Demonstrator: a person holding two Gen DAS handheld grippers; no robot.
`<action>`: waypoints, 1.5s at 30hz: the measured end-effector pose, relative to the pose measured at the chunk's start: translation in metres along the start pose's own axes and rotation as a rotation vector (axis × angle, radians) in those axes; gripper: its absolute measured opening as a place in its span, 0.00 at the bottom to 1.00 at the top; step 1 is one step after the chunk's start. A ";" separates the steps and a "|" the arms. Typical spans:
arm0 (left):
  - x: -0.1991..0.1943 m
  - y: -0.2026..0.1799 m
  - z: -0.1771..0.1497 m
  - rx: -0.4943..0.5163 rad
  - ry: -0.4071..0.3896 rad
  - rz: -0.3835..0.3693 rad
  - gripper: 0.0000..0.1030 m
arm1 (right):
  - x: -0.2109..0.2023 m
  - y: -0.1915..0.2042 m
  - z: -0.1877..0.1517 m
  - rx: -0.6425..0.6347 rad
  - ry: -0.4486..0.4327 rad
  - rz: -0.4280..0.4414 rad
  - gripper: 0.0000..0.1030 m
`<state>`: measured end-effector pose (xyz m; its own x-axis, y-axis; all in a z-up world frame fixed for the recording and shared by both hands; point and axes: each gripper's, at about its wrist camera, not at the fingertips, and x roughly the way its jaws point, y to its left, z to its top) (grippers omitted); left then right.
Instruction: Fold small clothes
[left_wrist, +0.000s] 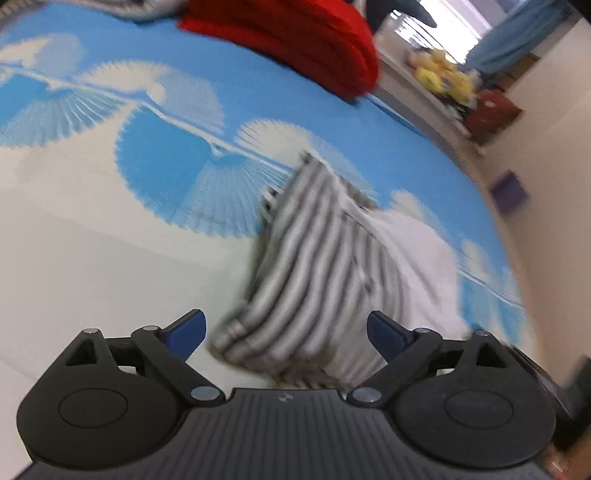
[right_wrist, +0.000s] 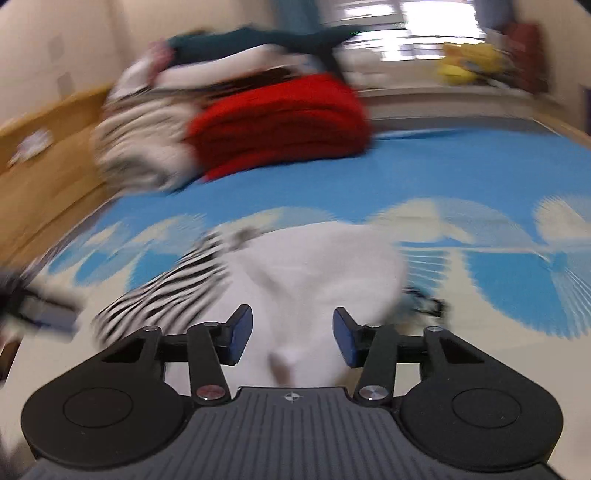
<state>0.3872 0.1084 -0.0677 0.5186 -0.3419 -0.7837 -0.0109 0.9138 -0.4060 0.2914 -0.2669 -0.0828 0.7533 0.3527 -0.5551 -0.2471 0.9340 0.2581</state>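
Left gripper (left_wrist: 286, 334) jaws wide, right gripper (right_wrist: 292, 334) jaws half-open, both empty above grey-striped white cloth garment (left_wrist: 317, 266) on blue-and-white patterned bed (left_wrist: 110, 229).

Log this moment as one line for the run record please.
left gripper: open, empty | right gripper: open, empty | striped garment: on bed sheet, partly folded

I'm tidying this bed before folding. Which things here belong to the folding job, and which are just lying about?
Part of the job:
- striped garment
- white garment
- left tool, jaws open
- right tool, jaws open

Just lying about:
- red folded blanket
- yellow soft toys
- blue-and-white bedsheet
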 end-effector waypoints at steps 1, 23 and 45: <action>0.008 -0.001 -0.002 -0.004 -0.028 0.064 0.93 | 0.004 0.008 -0.002 -0.035 0.023 0.017 0.46; -0.103 -0.041 -0.115 0.320 -0.302 0.323 1.00 | -0.087 0.095 -0.058 -0.281 -0.108 -0.161 0.89; -0.134 -0.017 -0.233 0.330 -0.253 0.334 1.00 | -0.148 0.128 -0.163 -0.100 -0.123 -0.356 0.90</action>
<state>0.1185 0.0875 -0.0657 0.7230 0.0057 -0.6908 0.0376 0.9982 0.0475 0.0495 -0.1898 -0.0964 0.8687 0.0020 -0.4953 -0.0108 0.9998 -0.0149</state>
